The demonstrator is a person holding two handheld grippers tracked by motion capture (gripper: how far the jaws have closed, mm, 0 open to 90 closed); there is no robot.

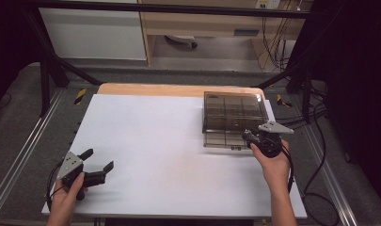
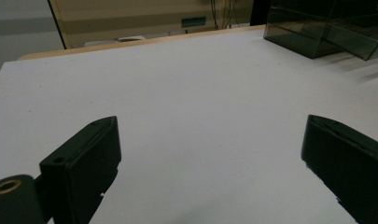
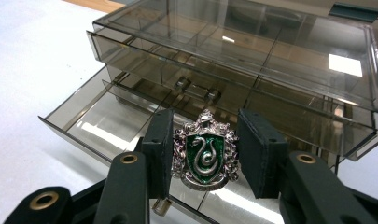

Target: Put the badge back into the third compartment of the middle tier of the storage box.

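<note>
One thing matters here: right hand-held gripper [image 3: 204, 151], jaws clamped on the crest badge [image 3: 205, 156], sits over the smoked organiser's open bottom drawer [image 3: 91, 119], so lower before releasing (left hand-held gripper [image 1: 98, 165] gapes idle over the counter [image 1: 169, 141]).

The crest badge [image 3: 205, 155] looks like silvery metal with glossy green enamel; the drawer organizer [image 3: 280, 60] is smooth, smoky transparent plastic; the table sheet [image 1: 146, 136] is matt white.

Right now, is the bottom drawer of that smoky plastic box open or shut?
Open. The bottom drawer stands pulled out from the box, and the right gripper holds a green snake badge above it.
</note>
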